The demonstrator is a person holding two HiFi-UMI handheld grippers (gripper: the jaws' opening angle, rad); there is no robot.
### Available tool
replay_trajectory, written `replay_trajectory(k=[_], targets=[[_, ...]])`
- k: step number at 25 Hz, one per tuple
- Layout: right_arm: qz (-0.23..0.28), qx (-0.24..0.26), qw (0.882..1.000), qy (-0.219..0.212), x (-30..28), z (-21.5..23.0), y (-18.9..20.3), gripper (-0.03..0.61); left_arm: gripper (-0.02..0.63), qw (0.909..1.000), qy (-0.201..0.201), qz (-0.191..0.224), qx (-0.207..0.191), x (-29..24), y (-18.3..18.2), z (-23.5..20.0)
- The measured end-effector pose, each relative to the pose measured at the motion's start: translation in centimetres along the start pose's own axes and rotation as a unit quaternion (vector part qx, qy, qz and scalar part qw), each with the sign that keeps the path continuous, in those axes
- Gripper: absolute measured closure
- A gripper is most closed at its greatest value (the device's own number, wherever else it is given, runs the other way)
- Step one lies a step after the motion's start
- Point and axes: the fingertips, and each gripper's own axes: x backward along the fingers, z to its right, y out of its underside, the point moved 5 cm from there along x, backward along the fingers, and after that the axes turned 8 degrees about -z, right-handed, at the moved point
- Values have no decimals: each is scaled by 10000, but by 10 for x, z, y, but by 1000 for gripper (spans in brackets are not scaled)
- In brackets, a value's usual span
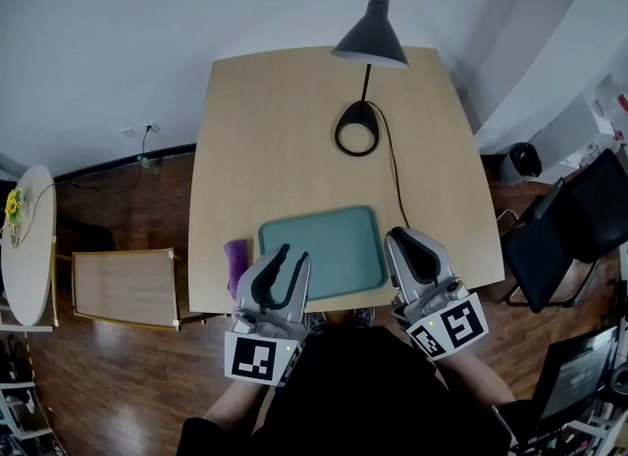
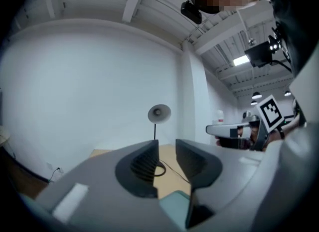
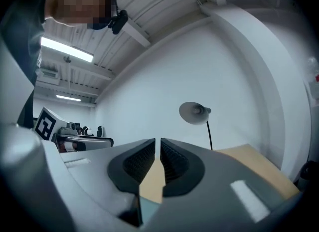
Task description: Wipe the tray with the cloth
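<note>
A teal tray (image 1: 319, 217) lies at the near edge of the wooden table (image 1: 275, 121). A purple cloth (image 1: 236, 260) lies bunched just left of it, touched by nothing. My left gripper (image 1: 293, 254) hovers over the tray's near left corner. In the left gripper view, it (image 2: 167, 148) is open by a narrow gap with nothing between the pads, and a corner of the tray (image 2: 175, 206) shows below. My right gripper (image 1: 404, 235) hangs at the tray's near right corner. In the right gripper view, it (image 3: 158, 146) is shut and empty. Both point level, above the table.
A black desk lamp (image 1: 368, 42) stands at the far side of the table, its ring base (image 1: 357, 128) and cord (image 1: 394, 175) behind the tray. A low wooden side table (image 1: 126, 287) and a round white table (image 1: 27, 243) stand left; a black chair (image 1: 569, 228) stands right.
</note>
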Motion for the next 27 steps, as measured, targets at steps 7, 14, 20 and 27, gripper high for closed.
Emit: replay_trajectory(k=[7,14,20,27], targets=[[22,496,9986,199,5,-14,4,552,485,10000,-43,32,-12,11,1,5],[125,619,9976,286,10,-17,-4,554,485,9999,-5,77,-124,17,-1,7],[218,785,9961,351,15,-21,-14,554,485,9996,54,228,-173,22,-6,8],[245,949,9942,438,16,-26,-16,554,485,9993,107,294,-220,23,-7,5]])
